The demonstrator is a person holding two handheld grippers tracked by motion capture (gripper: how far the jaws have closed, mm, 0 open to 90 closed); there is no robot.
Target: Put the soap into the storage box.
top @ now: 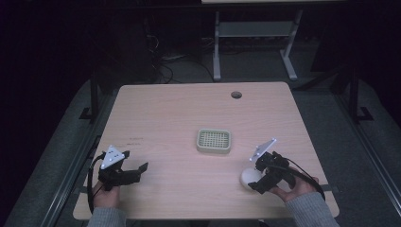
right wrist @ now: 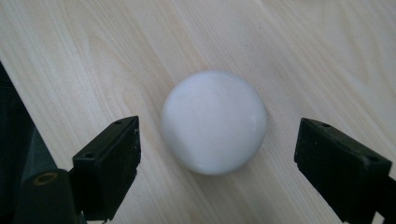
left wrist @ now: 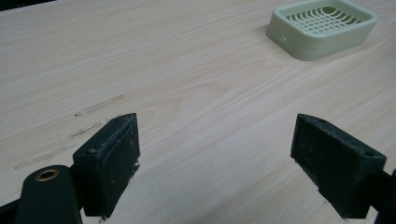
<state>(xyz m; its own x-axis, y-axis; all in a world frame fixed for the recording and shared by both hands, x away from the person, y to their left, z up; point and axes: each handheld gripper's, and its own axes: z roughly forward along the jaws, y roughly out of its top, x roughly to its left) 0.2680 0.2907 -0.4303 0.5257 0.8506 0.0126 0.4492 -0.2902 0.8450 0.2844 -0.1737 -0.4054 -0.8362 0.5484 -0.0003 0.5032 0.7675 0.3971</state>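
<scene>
A round white soap-like lump [right wrist: 214, 122] lies on the wooden table [top: 179, 118] near its front right. My right gripper [right wrist: 219, 163] is open, its jaws on either side of the lump with gaps on both sides. From above, the white lump [top: 249, 178] sits just left of my right gripper [top: 260, 182]. A pale green slotted soap dish [top: 213, 141] stands at the table's middle. Open over bare wood at the front left is my left gripper [top: 139, 171]; the green dish [left wrist: 322, 27] shows far ahead of my left gripper [left wrist: 217, 158], to the right.
A round cable hole [top: 236, 94] is in the table's far edge area. Beyond the table stands a white desk frame [top: 255, 42] on dark floor. Faint scuff marks [left wrist: 88, 119] lie on the wood near the left jaw.
</scene>
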